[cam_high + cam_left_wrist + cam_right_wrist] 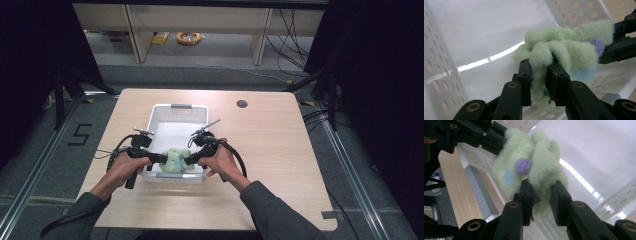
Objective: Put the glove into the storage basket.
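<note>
Fabric item: a pale green fuzzy fleece piece with lilac and light blue spots (174, 160), bunched into a soft lump, hangs between both tools just above the near end of the white perforated plastic basket (161, 116). The basket stands on the light wood-grain table (280, 150).

The left tool (540, 75) pinches a fold of the fleece; in the left gripper view its black jaws stand narrowly apart with the fabric pressed between the pads. The right tool (542, 192) pinches a fold on the opposite side in the same manner, jaws nearly together on the fabric. Each tool appears in the other's camera, clamped on the far side of the lump.

The two-sided hold likely serves to keep the limp material gathered and under control over the basket, so that it may be lowered into the basket without draping over the rim. Neither tool touches the basket wall, as far as the views show. The basket floor beyond the tools is bare.
</note>
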Demonstrator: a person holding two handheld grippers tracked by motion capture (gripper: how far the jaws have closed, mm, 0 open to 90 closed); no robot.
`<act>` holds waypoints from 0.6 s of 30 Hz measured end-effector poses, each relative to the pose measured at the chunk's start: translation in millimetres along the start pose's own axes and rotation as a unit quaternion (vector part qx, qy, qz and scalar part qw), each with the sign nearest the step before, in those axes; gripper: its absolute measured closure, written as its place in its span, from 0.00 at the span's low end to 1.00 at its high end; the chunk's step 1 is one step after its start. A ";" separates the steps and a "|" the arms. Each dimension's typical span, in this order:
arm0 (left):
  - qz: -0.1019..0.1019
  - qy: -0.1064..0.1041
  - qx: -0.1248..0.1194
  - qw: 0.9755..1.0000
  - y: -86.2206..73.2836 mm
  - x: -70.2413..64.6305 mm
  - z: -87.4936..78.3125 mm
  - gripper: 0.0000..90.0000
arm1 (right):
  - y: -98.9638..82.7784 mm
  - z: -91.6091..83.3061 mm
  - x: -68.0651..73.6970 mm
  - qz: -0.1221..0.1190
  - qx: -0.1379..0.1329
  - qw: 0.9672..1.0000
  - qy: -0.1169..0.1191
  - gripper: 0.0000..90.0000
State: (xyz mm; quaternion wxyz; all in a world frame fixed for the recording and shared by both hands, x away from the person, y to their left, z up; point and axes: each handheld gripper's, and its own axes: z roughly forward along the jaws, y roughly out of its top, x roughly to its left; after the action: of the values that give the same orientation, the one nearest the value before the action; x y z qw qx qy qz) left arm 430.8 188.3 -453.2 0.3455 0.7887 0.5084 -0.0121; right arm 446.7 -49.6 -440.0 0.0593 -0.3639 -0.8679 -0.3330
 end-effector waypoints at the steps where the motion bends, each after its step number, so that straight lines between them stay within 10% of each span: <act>1: -0.002 0.003 0.002 1.000 -0.5 -0.3 1.0 0.82 | 0.3 2.2 -0.6 -0.001 0.005 1.000 -0.001 0.81; 11: 0.011 0.031 0.022 0.999 -0.1 3.4 7.6 0.73 | 1.9 12.4 0.4 -0.006 0.036 0.999 -0.028 0.77; 18: 0.013 0.057 -0.004 0.998 5.3 2.8 -2.0 0.62 | 8.3 8.6 6.5 -0.009 0.041 0.998 -0.052 0.53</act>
State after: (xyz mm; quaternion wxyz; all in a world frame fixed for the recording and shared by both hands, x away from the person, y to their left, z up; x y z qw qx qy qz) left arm 435.9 190.4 -449.9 0.3197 0.7930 0.5171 0.0393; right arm 448.8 -36.1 -440.0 0.0263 -0.3704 -0.8857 -0.2787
